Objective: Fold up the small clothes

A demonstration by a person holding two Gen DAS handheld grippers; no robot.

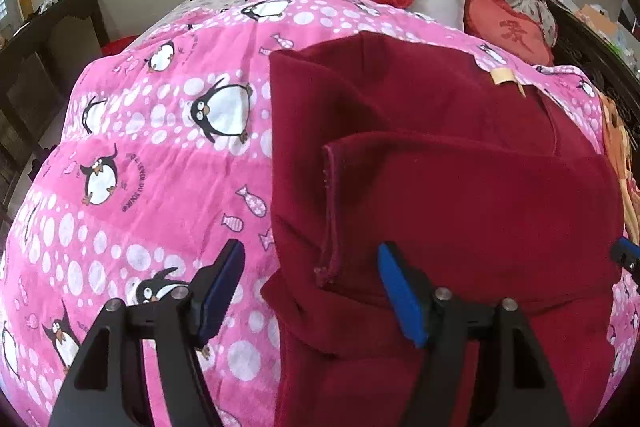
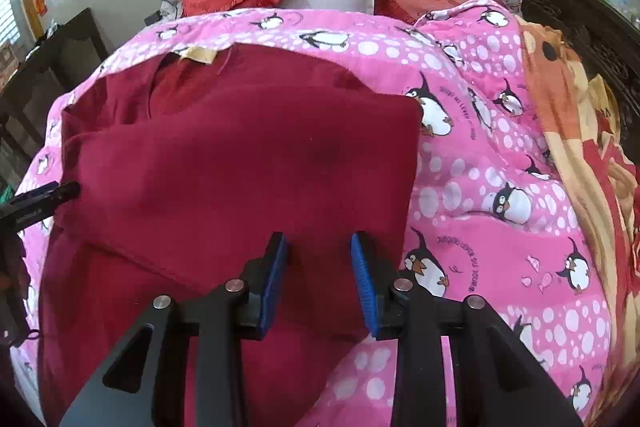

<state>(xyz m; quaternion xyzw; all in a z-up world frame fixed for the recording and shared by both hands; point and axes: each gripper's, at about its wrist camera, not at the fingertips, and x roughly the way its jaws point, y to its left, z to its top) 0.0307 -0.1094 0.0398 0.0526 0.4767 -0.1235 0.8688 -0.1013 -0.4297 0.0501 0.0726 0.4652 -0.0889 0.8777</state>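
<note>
On the pink penguin blanket (image 1: 168,163), toward its right side, lies the dark red garment (image 1: 440,187) w/ a top layer folded over. Risk: the fold edge could slump or skew if either gripper drags fabric while pulling off. Left gripper (image 1: 308,287) jaws stand wide, holding nothing, straddling the garment's left edge. Right gripper (image 2: 320,279) shows a gap betw. pads over the cloth; can't tell if it pinches any.

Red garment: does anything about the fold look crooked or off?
On the red garment, the folded-over flap looks uneven: its left hem curls up, and the layer beneath bunches near the bottom instead of lying flat on the pink blanket.
</note>
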